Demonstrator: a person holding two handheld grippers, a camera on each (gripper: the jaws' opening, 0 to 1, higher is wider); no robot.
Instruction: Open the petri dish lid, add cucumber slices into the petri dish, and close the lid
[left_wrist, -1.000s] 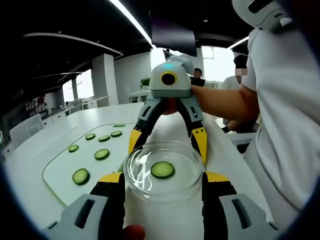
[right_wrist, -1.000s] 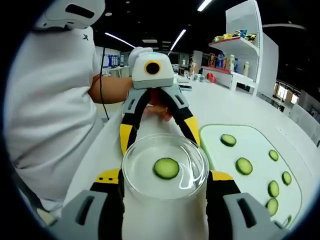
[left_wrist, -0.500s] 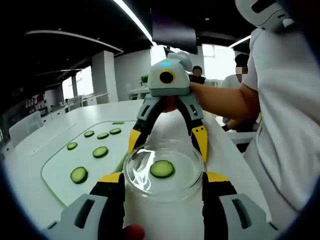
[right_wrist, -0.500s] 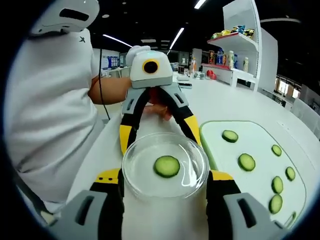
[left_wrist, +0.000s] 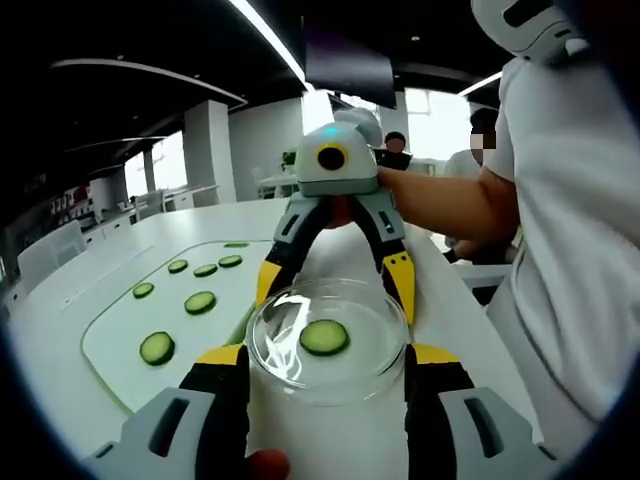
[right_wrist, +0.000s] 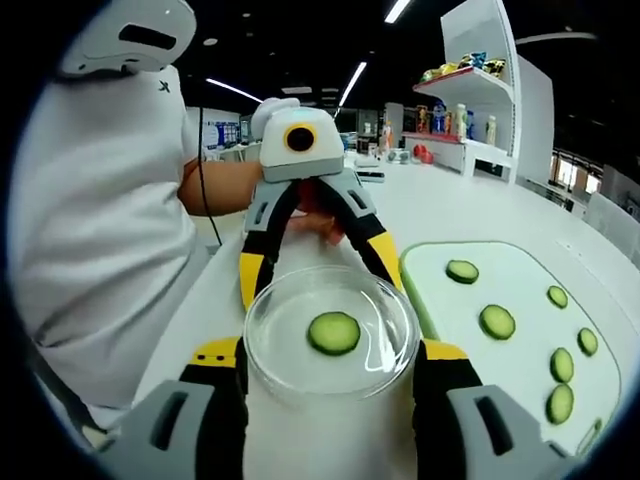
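A clear glass petri dish (left_wrist: 327, 340) with one cucumber slice (left_wrist: 324, 337) in it is held over the white table between both grippers, which face each other. My left gripper (left_wrist: 325, 357) clamps the dish's near sides, shut on it. My right gripper (left_wrist: 335, 288) reaches in from the far side, its yellow fingertips (left_wrist: 400, 283) against the rim. In the right gripper view the same dish (right_wrist: 331, 330) and slice (right_wrist: 334, 333) sit between my right gripper (right_wrist: 330, 357) and the left gripper (right_wrist: 315, 275). I cannot tell the lid from the base.
A pale green cutting board (left_wrist: 115, 345) lies beside the dish with several loose cucumber slices (left_wrist: 157, 347) on it; it also shows in the right gripper view (right_wrist: 520, 365). A person in white (right_wrist: 100, 220) stands close by. Shelves (right_wrist: 470, 110) rise at the back.
Both views have shifted slightly with the hands. The dish stays gripped between the two grippers and the slice inside has not moved.
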